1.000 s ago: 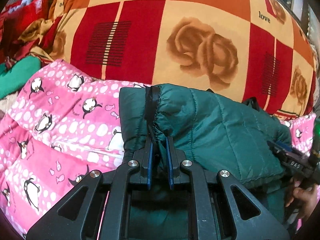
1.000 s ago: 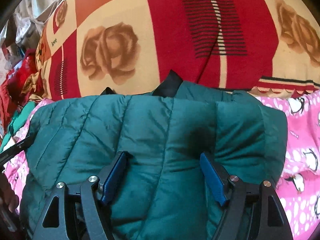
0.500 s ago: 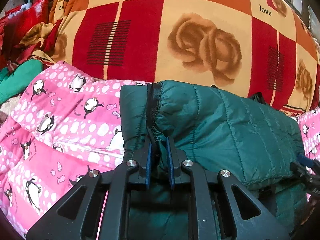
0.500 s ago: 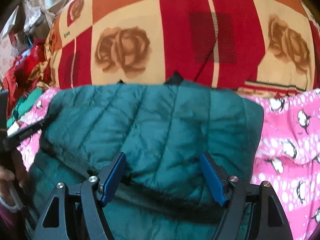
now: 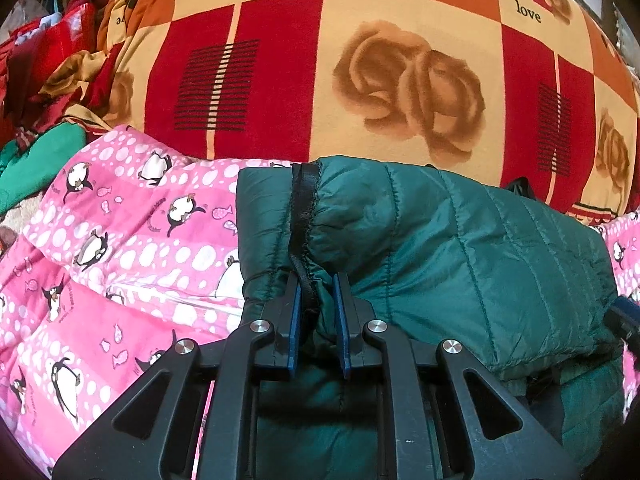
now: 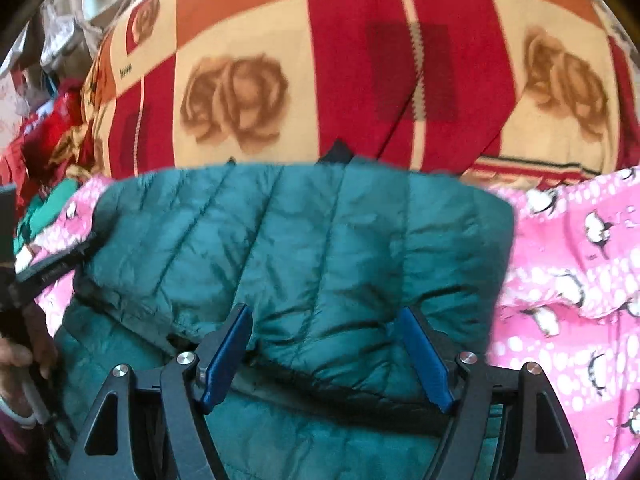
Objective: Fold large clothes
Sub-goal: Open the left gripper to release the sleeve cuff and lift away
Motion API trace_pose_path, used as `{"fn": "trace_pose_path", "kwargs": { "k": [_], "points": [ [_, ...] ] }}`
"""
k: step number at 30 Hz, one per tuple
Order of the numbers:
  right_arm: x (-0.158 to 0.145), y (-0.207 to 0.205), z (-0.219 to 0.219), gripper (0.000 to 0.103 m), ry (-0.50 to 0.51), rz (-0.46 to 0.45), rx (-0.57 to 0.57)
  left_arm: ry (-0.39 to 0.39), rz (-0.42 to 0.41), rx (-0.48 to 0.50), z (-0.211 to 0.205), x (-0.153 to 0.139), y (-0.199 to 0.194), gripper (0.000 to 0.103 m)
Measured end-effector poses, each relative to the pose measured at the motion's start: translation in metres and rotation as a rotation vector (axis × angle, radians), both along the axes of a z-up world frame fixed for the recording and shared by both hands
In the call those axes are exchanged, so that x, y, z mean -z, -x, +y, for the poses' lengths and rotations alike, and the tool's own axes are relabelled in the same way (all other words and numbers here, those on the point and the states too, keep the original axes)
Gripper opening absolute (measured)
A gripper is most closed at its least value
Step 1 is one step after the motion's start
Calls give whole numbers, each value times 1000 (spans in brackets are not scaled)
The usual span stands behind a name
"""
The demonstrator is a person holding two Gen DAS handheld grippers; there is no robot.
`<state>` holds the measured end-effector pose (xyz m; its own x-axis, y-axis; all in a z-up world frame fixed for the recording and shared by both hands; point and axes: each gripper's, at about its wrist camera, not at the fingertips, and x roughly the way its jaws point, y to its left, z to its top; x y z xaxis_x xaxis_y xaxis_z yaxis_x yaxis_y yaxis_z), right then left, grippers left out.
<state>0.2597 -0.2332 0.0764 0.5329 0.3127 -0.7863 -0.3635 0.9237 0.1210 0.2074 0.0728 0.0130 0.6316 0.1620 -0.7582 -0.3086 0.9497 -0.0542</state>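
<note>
A dark green quilted puffer jacket (image 5: 460, 256) lies folded over itself on a pink penguin-print bedcover (image 5: 120, 264). My left gripper (image 5: 316, 300) is shut on the jacket's left edge, pinching the fabric beside its black trim. In the right wrist view the jacket (image 6: 304, 248) fills the middle, its upper layer folded over the lower one. My right gripper (image 6: 326, 344) is open, its blue pads on either side of the fold's near edge, holding nothing. The left gripper's tip (image 6: 52, 268) shows at the jacket's left edge.
A large red, orange and cream rose-patterned blanket (image 5: 360, 72) is piled right behind the jacket. Red and green clothes (image 5: 44, 80) are heaped at the far left. The pink bedcover (image 6: 572, 280) extends to the right of the jacket.
My right gripper has pulled back toward me from the jacket top, staying open. The left gripper has kept its grip on the jacket edge and barely moved.
</note>
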Motion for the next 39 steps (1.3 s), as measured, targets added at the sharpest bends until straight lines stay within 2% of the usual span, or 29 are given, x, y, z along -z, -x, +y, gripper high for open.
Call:
{"fn": "trace_pose_path", "kwargs": {
  "k": [3,6,13,17,23,27,33,35,37,39],
  "points": [
    [0,-7,-11,74,12,-14,42,-5,-1,-1,0,1,0,14],
    [11,-20,-20,74,14,11,85,-13,-3,0,-1,1,0,15],
    [42,-40,-16,75,30,48,92,-47,-2,6,-5,4,-1,17],
    [35,-37,-16,75,40,46,93,-45,-1,6,-5,4,-1,17],
    [10,-5,-22,75,34,-16,74,-46,-1,5,-5,5,-1,18],
    [19,5,-19,75,51,3,50,-55,0,4,-6,6,-1,20],
    [44,-1,-8,78,106,22,61,-56,-1,4,-6,8,0,34],
    [41,0,-7,78,115,20,63,-49,-6,4,-6,7,2,40],
    [35,3,-10,78,101,15,74,-43,-13,7,-7,4,5,52],
    [27,11,-14,78,69,7,90,-45,-23,5,-9,0,10,60]
  ]
}}
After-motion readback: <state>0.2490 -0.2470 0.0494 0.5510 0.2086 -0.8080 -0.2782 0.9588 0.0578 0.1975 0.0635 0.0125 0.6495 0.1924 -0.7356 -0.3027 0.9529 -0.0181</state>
